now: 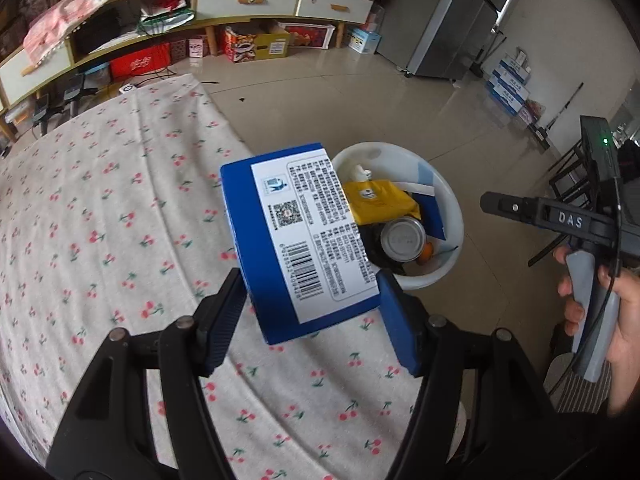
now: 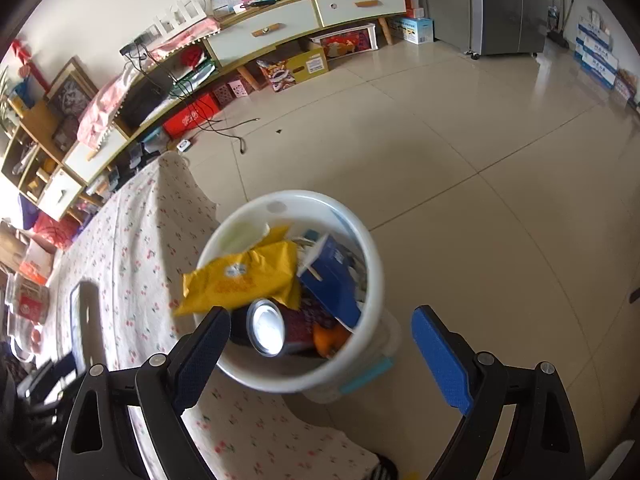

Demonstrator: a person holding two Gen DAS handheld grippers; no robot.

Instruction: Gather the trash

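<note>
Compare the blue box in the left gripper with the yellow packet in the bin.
The blue box is rigid and clamped in the left gripper above the tablecloth; the yellow packet is soft, crumpled and lies loose in the white bin, overhanging its rim. Both carry printed labels.

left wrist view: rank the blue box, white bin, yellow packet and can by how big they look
1. blue box, though it is nearest the camera
2. white bin
3. yellow packet
4. can, not far behind the half-hidden packet

text: "DAS" on right tongs point(image 1: 570, 220) | blue box point(image 1: 296, 240): barcode, QR code, print likely illegible
</note>
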